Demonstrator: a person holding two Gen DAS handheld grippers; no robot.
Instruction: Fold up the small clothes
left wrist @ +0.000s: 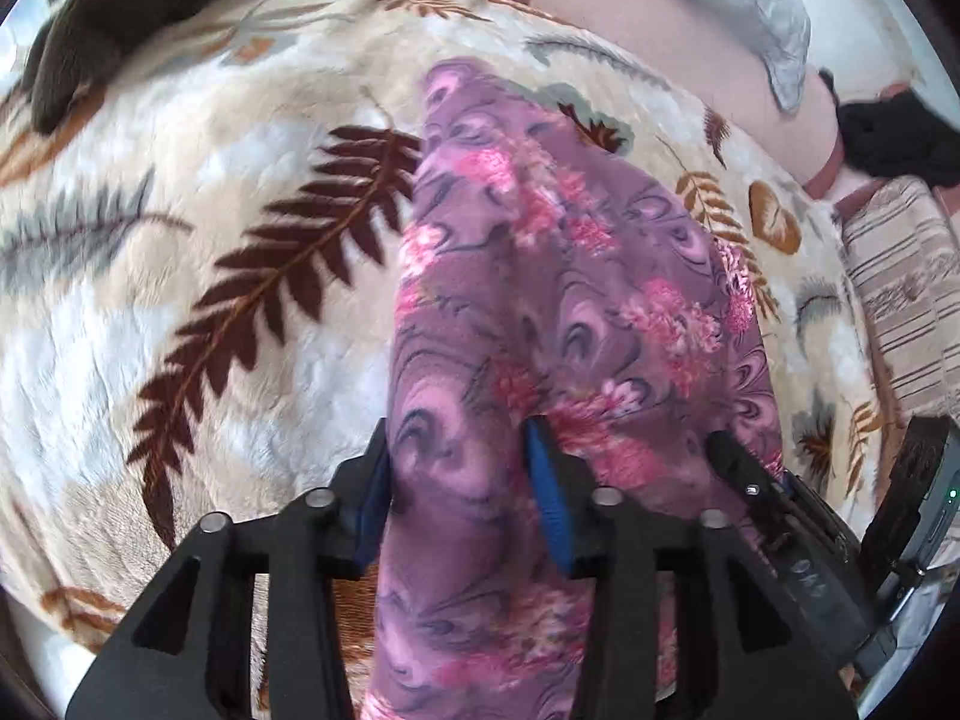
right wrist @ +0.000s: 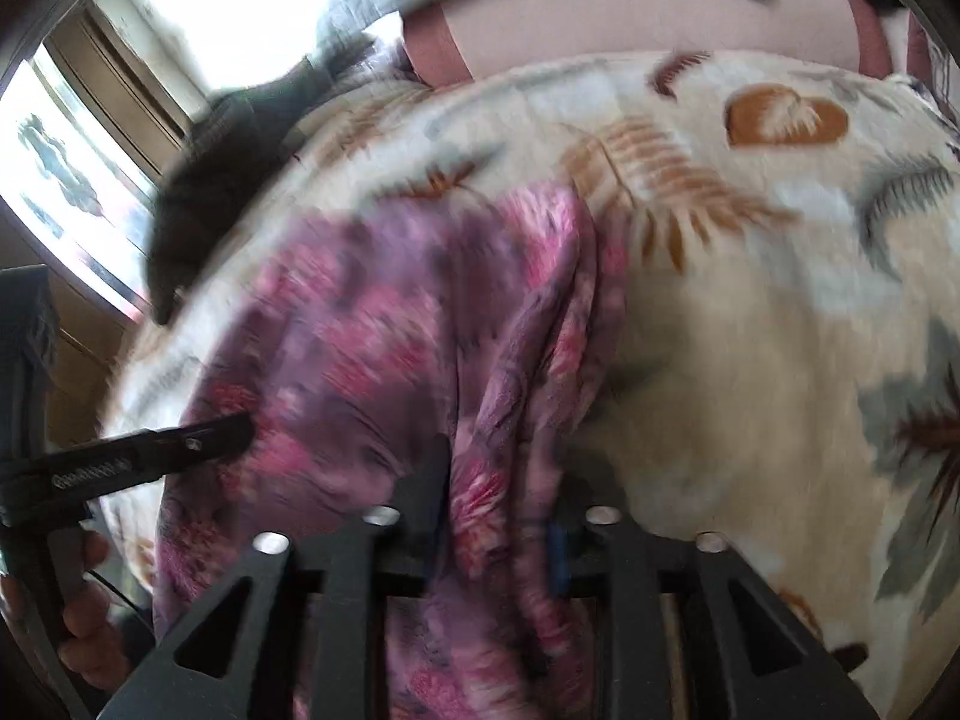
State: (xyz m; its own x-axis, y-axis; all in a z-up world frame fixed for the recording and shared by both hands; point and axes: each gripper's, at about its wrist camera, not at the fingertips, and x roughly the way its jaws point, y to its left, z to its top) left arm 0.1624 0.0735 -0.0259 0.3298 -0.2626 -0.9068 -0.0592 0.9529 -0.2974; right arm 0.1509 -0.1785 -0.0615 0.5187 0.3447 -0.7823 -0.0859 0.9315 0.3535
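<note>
A purple garment with pink flowers (left wrist: 552,276) hangs stretched over the leaf-patterned blanket (left wrist: 180,300). My left gripper (left wrist: 459,450) is shut on one corner of it; the cloth runs between the blue pads and down past the camera. My right gripper (right wrist: 501,480) is shut on another bunched edge of the same garment (right wrist: 384,324), seen blurred. The right gripper's finger (left wrist: 738,468) shows at the garment's right edge in the left wrist view, and the left gripper's finger (right wrist: 180,444) shows at the left in the right wrist view.
A dark grey garment (left wrist: 90,18) lies at the blanket's far left. A pink pillow (left wrist: 660,18) with a grey cloth (left wrist: 756,6) and a black item (left wrist: 900,132) lie at the back right. A striped cushion (left wrist: 906,276) lies at the right. A window (right wrist: 72,180) is on the left.
</note>
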